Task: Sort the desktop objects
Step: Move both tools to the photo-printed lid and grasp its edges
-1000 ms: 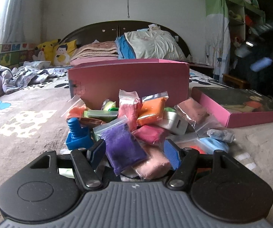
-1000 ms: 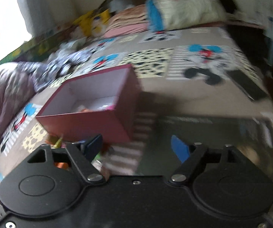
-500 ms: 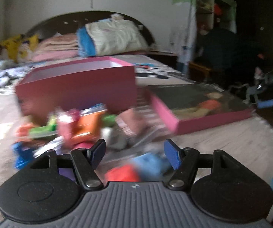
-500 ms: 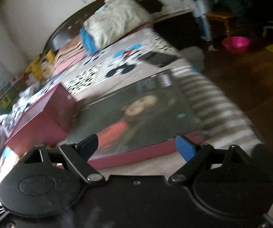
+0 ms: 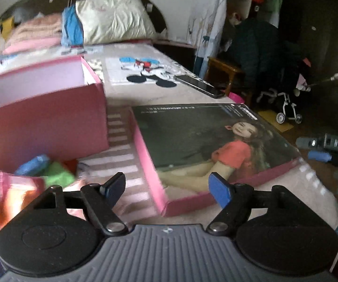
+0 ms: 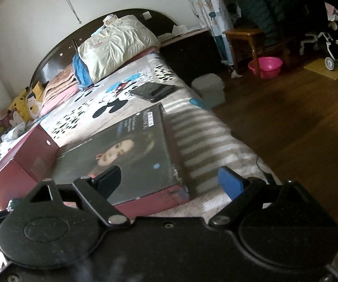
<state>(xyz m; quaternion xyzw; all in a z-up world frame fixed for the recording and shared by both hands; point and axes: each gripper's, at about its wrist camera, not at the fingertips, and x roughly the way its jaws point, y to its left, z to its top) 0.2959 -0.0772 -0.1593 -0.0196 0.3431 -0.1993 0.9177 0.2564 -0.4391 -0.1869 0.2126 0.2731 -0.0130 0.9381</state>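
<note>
Looking fwd from the left wrist cam: left gripper [image 5: 166, 186] hangs w/ fingers spread wide, nothing between them, its blue pads straddling the near left corner of the box lid [image 5: 206, 145], which lies flat on the bed [image 5: 192, 91], printed girl side up. Left of the lid, across a strip of bare striped bedspread, stands the open pink box [image 5: 44, 117], its right wall edge parallel-ish to the lid's left edge. Blurred clay packets [image 5: 27, 181] are heaped left of the lid's near corner, at the foot of the box. Beyond the lid's far edge a phone [image 5: 198, 85] lies near the bed's right edge. Right of the lid, past the bed edge, the right gripper [image 5: 326, 150] shows only partly; opening can't be told from here. Right wrist cam: right gripper [image 6: 170, 181] also wide open and empty, left finger [image 6: 109, 179] over the lid's [image 6: 121, 155] near edge, right finger over bare bedspread right of the lid. Pink box [image 6: 20, 159] sits touching or just beside the lid's left corner, can't tell which. Phone [image 6: 153, 91] beyond the lid's far corner; bed edge drops to wood floor [image 6: 298, 129] right of the lid.
</note>
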